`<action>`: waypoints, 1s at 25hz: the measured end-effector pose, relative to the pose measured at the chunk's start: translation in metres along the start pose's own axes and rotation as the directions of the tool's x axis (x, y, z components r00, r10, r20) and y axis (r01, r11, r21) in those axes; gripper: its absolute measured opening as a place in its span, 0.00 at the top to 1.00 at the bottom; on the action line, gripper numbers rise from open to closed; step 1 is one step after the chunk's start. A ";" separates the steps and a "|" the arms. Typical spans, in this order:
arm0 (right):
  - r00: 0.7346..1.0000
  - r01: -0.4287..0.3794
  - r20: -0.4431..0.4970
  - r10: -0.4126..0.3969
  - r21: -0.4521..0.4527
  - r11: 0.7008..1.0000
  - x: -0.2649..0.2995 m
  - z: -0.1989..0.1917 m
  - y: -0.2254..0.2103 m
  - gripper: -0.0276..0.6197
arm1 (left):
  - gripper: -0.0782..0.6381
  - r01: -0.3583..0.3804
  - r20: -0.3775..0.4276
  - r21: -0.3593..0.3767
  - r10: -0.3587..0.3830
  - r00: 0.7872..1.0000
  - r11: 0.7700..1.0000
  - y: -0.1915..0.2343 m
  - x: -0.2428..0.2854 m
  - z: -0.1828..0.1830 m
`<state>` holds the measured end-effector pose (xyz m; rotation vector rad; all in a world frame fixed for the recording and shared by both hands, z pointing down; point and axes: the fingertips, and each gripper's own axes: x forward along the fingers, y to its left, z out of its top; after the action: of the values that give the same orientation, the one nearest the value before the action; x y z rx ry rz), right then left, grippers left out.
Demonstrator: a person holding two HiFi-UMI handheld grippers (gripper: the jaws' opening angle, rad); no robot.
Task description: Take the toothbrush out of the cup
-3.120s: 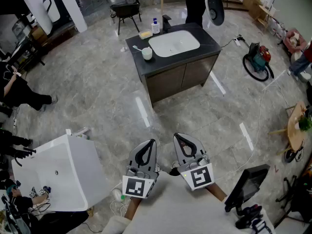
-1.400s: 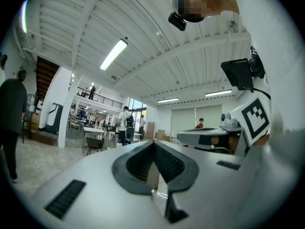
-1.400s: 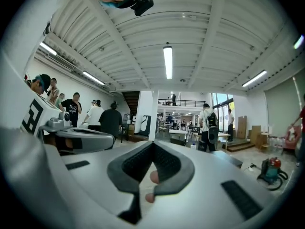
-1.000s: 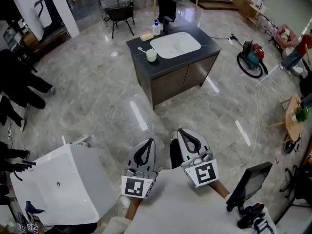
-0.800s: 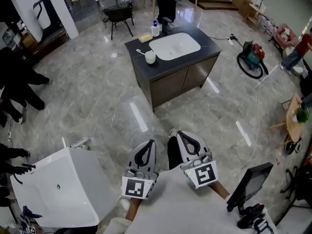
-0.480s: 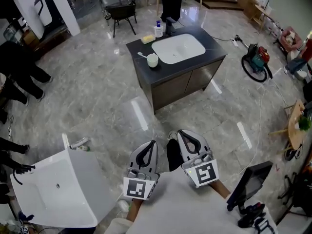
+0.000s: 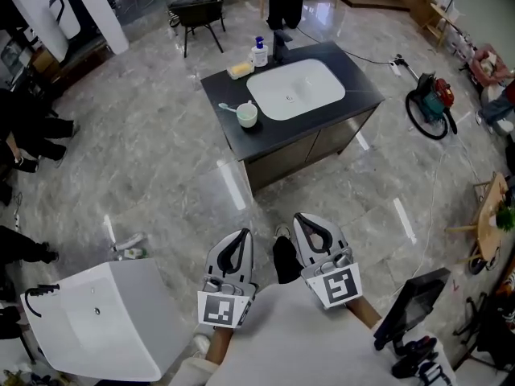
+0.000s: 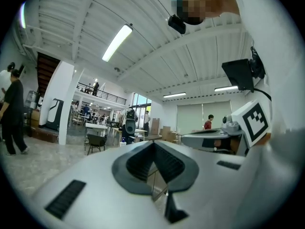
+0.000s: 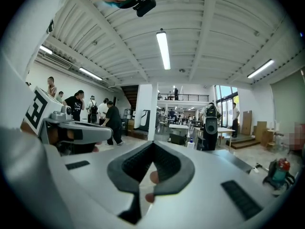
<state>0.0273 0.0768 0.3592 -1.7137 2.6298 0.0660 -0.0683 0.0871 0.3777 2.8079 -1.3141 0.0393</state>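
A white cup [image 7: 247,117] stands on the dark cabinet countertop [image 7: 362,100], just left of the white oval sink basin [image 7: 294,90]. The pale teal toothbrush [image 7: 228,108] sits in it, leaning out toward the left. Well apart from the cabinet, across the grey marble floor [image 7: 161,167], both grippers are held close to the person. The left gripper [image 7: 241,236] has its jaws pressed together with nothing between them, and the right gripper [image 7: 302,222] is likewise closed and empty.
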 end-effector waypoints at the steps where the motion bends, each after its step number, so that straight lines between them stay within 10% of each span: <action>1: 1.000 0.002 0.000 -0.002 0.006 1.000 0.006 -0.001 -0.007 0.95 | 0.88 0.004 -0.002 0.001 -0.004 1.000 1.000 0.001 0.011 0.001; 25: 0.996 -0.088 0.010 0.088 0.080 0.993 0.148 -0.017 -0.143 0.95 | 0.89 -0.131 -0.006 0.054 0.132 0.991 0.990 0.075 0.193 0.022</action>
<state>0.0989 -0.1165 0.3672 -1.5711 2.6634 -0.0339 -0.0020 -0.1099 0.3653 2.7555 -1.5161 0.0931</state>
